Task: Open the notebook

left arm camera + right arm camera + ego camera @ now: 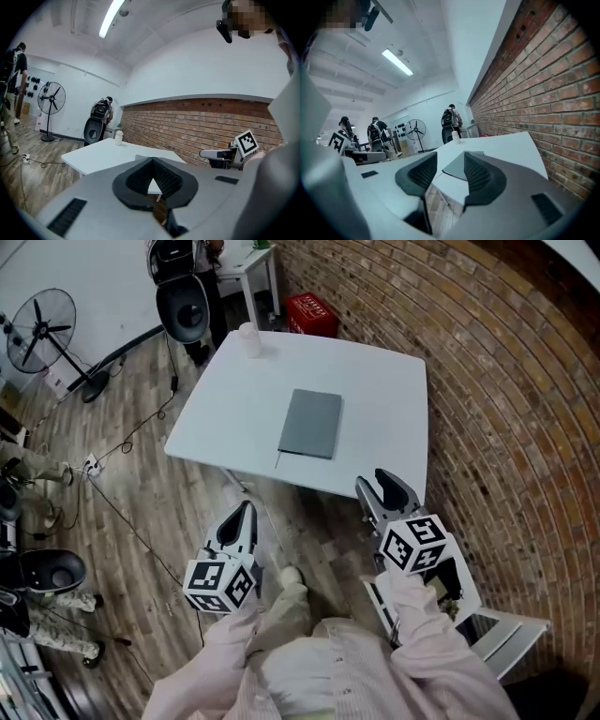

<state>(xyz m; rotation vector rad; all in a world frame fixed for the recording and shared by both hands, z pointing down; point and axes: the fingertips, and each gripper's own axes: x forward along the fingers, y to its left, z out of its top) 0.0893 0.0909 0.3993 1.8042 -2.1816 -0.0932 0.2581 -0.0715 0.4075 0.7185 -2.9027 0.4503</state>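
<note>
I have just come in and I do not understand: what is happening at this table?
A person holds tongs in each hand, in front of a white table. A grey notebook lies closed on the table, and nothing touches it yet. The right tongs are open and empty, pointed toward the notebook. The left tongs are shut and empty too. A small white bottle stands near the table's far edge.

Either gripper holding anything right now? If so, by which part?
Nothing is held. The left gripper is shut on nothing, and the right gripper is open and empty. The notebook lies closed on the table, untouched.
</note>
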